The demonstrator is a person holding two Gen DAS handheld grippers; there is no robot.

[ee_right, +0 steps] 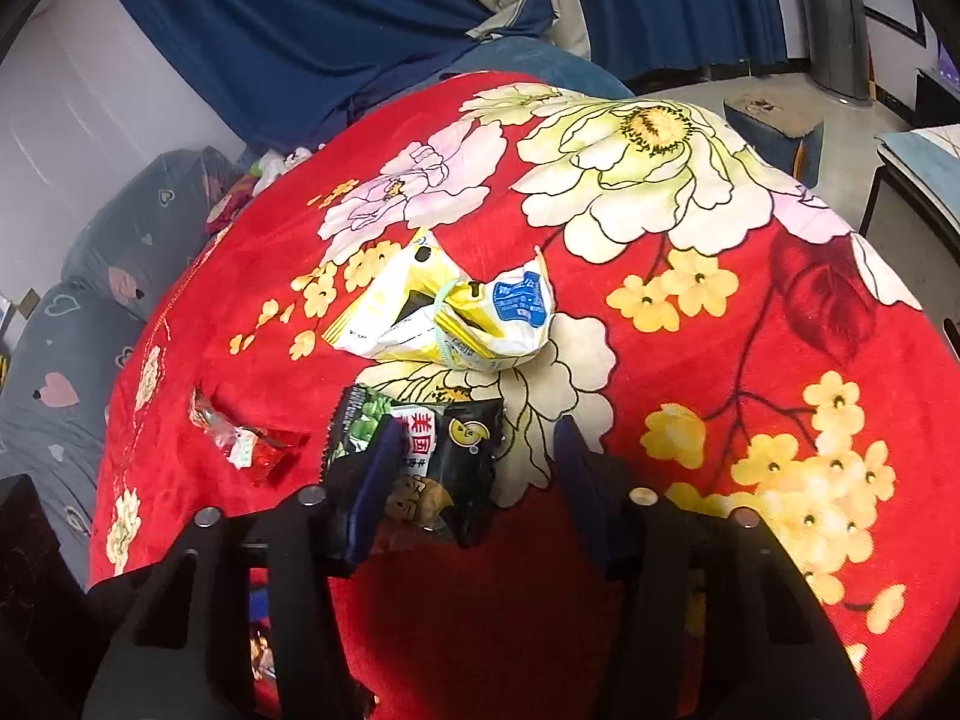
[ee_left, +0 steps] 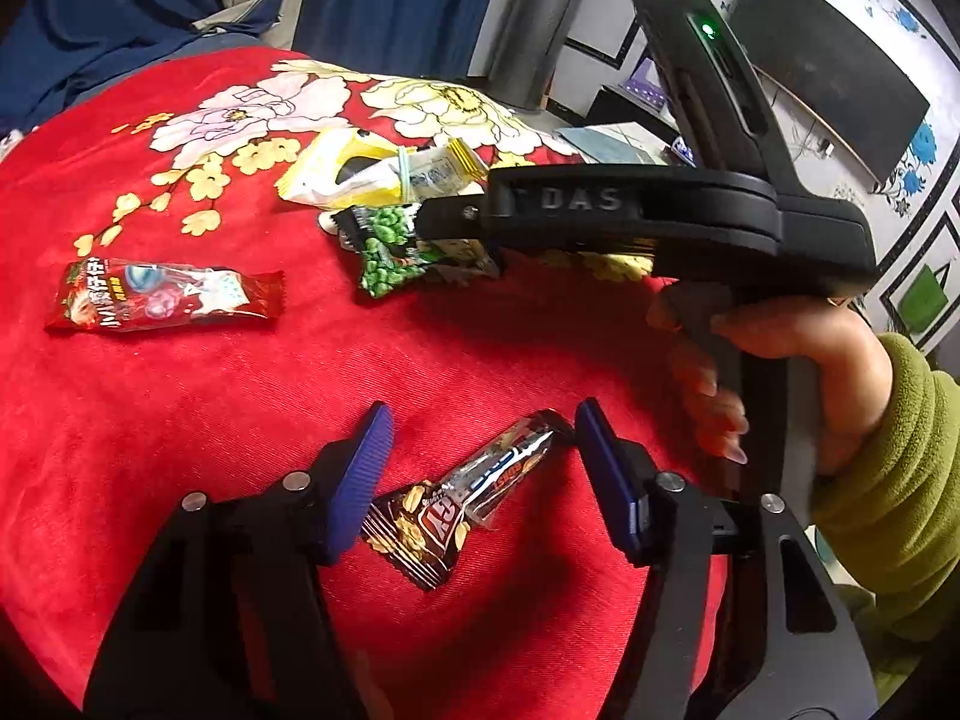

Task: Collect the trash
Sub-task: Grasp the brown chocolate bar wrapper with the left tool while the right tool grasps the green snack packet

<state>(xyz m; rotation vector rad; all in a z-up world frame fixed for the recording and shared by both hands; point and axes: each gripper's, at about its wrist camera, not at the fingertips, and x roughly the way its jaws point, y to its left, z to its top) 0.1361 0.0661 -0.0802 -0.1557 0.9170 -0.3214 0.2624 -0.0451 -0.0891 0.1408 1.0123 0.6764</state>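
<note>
A brown peanut-bar wrapper (ee_left: 468,492) lies slantwise on the red flowered blanket (ee_left: 420,360), between the blue pads of my left gripper (ee_left: 480,450). The jaws stand apart around it, its top end right at the right pad (ee_left: 600,468). My right gripper (ee_right: 480,468) is open over a black-and-green pea snack packet (ee_right: 420,450). Its left finger (ee_right: 378,480) overlaps the packet's left side and the right finger stands clear of it. The same packet (ee_left: 396,252) shows under that gripper's tip in the left wrist view. A hand in a green sleeve (ee_left: 810,360) holds the right gripper's handle.
A red strawberry candy wrapper (ee_left: 162,297) lies to the left on the blanket. A crumpled yellow-and-white packet (ee_right: 444,312) sits just beyond the pea packet. Blue curtains hang behind, a grey heart-print cushion (ee_right: 90,330) is at the left, and a dark screen (ee_left: 828,72) is at the right.
</note>
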